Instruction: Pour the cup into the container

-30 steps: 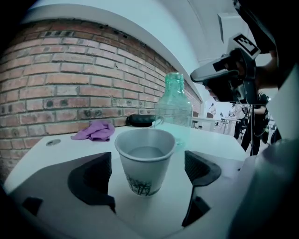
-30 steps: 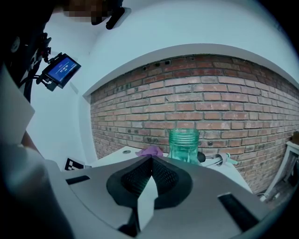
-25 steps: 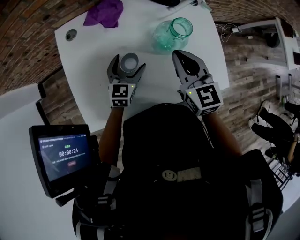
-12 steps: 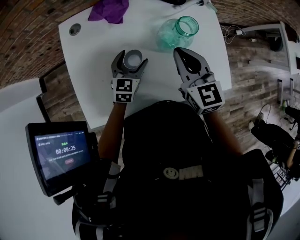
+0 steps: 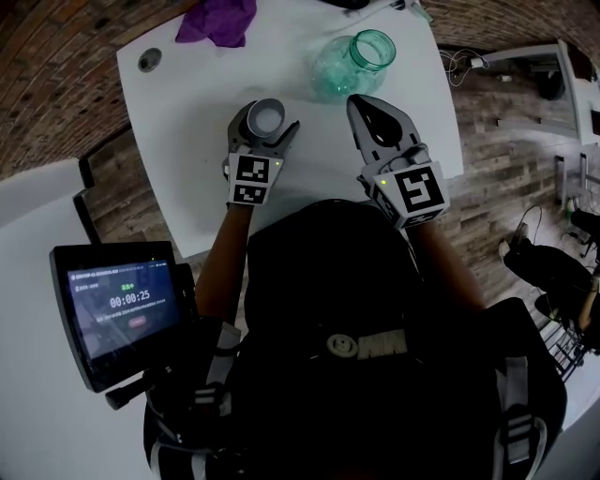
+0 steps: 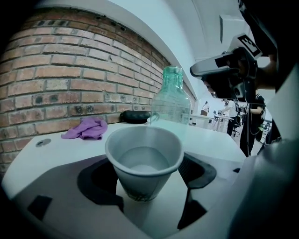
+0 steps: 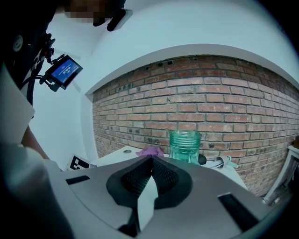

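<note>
head view, looking steeply down on a white table [image 5: 187, 122]. gripped in the left gripper [image 5: 265, 122]: the cup [image 6: 144, 158], white, upright, part filled with something pale. jaws set fairly wide, having just been closing, now pressed on the cup's sides below its rim. cannot tell whether resting on the table or lifted just clear of it. beyond the cup and to its right, apart from it: the jar [image 5: 361, 56], teal glass, upright, mouth open, standing on the table. alongside, the right gripper [image 5: 364, 105], jaws brought fully together, tips touching, nothing between them, pointing toward the jar and near its base. at the table's far edge, a purple cloth [image 5: 217, 21], crumpled, apart from both cup and jar. lower left, off the table, a lit screen [image 5: 117, 309].
</note>
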Available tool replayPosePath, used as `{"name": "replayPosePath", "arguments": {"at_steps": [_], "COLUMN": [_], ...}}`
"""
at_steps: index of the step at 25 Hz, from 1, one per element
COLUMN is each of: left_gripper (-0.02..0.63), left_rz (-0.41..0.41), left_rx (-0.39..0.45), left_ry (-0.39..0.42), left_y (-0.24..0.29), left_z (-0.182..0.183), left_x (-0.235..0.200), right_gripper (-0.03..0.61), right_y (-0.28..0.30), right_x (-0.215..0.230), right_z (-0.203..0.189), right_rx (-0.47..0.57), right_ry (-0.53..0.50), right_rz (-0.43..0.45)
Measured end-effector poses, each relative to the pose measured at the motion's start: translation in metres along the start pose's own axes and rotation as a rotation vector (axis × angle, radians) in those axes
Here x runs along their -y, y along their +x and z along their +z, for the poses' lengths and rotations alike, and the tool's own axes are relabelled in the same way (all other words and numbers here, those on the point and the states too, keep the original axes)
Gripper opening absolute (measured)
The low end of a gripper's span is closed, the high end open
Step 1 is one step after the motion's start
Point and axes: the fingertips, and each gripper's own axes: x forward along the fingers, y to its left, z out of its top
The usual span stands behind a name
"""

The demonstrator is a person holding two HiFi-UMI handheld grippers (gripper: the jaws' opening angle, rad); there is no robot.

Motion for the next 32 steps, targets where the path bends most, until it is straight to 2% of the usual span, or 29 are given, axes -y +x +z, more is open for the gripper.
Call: {"name": "replayPosePath", "arguments": {"at_steps": [3, 9, 32], "left_gripper": [0.406, 0.336, 0.29], "left_rz": [0.003, 0.045, 0.079], "left_rx": [-0.011, -0.008, -0.035], "left_ry": [-0.001, -0.015, -0.025], "left_y": [0.001, 0.0, 0.005], "left_z": [-0.002, -0.002, -0.009], "left_x": [0.001, -0.007, -0.027], "right_gripper": [-0.005, -0.005, -0.005], "right_y": [0.001, 0.0, 0.005], "right_x": [0.002, -0.001, -0.002], "right_z": [0.001, -0.003, -0.004], "right_rx": [0.001, -0.001, 0.027], "right_ry": [-0.001, 0.002, 0.031], "right_rz": [-0.003, -0.003, -0.013]}}
